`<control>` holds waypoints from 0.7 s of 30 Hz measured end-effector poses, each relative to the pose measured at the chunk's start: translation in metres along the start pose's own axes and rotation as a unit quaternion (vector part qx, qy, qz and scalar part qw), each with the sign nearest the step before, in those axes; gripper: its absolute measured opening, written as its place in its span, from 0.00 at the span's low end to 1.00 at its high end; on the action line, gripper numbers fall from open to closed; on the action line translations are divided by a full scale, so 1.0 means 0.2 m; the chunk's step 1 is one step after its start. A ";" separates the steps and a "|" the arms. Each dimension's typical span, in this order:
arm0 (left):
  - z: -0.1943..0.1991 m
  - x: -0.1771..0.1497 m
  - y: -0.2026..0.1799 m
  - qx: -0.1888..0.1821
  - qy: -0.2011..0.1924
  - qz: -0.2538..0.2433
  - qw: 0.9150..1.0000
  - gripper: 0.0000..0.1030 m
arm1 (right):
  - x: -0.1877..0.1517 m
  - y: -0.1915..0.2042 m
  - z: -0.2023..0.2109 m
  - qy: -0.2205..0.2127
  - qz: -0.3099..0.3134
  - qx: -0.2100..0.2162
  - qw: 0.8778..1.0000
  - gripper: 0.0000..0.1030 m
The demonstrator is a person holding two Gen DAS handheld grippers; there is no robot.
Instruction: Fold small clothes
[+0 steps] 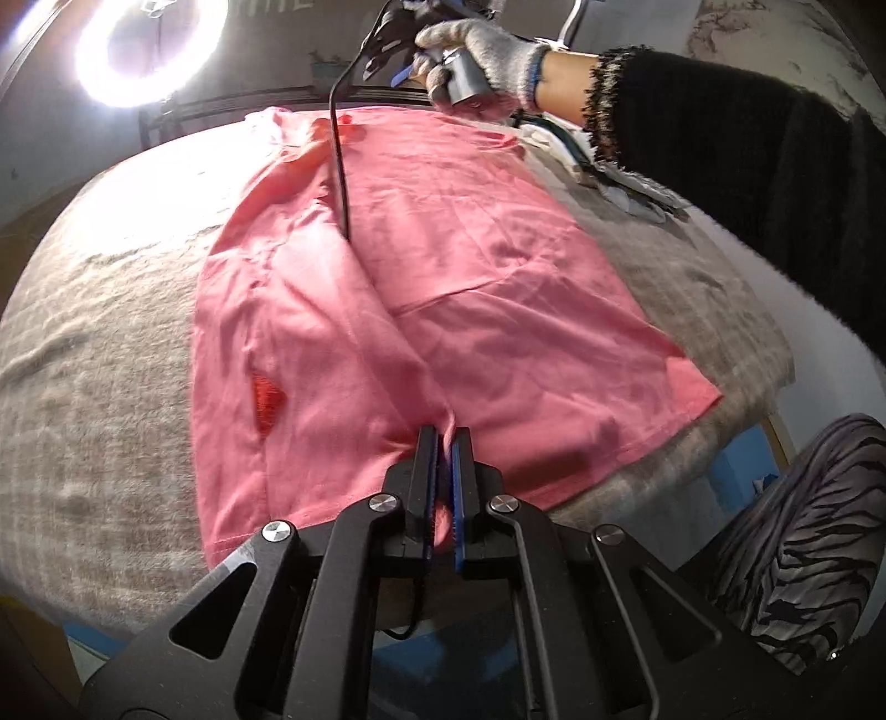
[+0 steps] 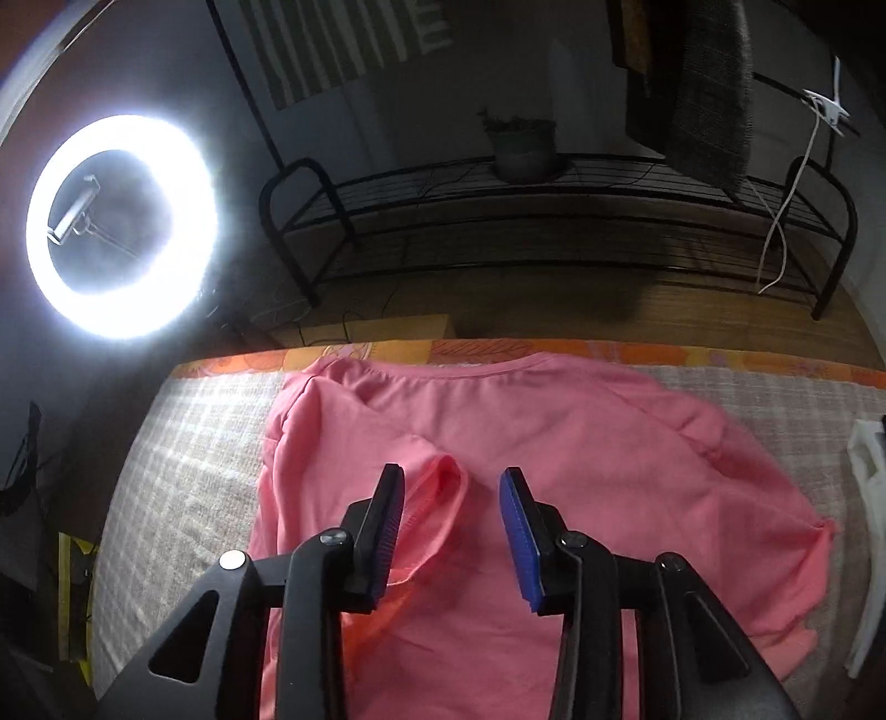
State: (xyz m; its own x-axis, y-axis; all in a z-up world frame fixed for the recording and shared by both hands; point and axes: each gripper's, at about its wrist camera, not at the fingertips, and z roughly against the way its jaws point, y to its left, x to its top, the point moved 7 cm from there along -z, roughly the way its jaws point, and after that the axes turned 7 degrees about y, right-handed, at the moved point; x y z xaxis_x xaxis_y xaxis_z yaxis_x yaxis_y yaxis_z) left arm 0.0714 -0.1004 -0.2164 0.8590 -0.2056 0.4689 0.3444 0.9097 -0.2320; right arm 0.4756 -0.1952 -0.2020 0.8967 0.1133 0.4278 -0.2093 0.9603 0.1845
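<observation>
Grey plaid blanket (image 1: 99,343) covers the work surface, lit by a bright ring light (image 2: 119,227) at the upper left of both views.

At the bottom centre of the left wrist view, the left gripper (image 1: 443,443) has its jaws pressed nearly together, pinching a bunched bit of the hem of the pink t-shirt (image 1: 443,266). From that pinch a long fold ridge runs up the middle of the frame, and the shirt spreads flat to either side of it over the blanket. A small red patch (image 1: 268,401) shows on the fabric at lower left. At the top of the frame a hand in a grey knit glove (image 1: 487,50) grips a gripper handle, with a black sleeve (image 1: 720,138) reaching in from the right and a black cable (image 1: 339,166) hanging down onto the shirt.

In the right wrist view, the right gripper (image 2: 451,482) at lower centre stands with its jaws spread wide and nothing between them, above a puckered loop of pink cloth. The shirt fills the lower half, its neckline near an orange patterned border (image 2: 498,351). Beyond, across the upper frame, stands a black metal rack (image 2: 554,221) bearing a potted plant (image 2: 523,147).
</observation>
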 end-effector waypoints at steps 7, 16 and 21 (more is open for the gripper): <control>0.10 -0.12 -0.16 -0.032 -0.003 -0.069 0.997 0.27 | -0.13 -0.16 0.47 -0.036 -0.007 0.012 0.999 0.41; 0.39 -0.23 -0.02 -0.072 -0.050 -0.054 0.995 0.31 | -0.70 -0.30 1.17 -0.089 -0.015 0.042 0.995 0.42; 0.38 -0.22 0.09 -0.024 -0.057 -0.017 0.998 0.31 | -0.99 -0.28 1.44 -0.108 -0.006 0.033 0.994 0.43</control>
State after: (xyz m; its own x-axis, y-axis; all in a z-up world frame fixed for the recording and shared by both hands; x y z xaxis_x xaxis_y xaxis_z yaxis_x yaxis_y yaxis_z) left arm 0.0109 -0.0480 -0.1763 0.7990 -0.1914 0.5701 0.3927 0.8841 -0.2535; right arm 0.1972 -0.3458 -0.0425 0.7964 0.0387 0.6036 -0.2316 0.9414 0.2453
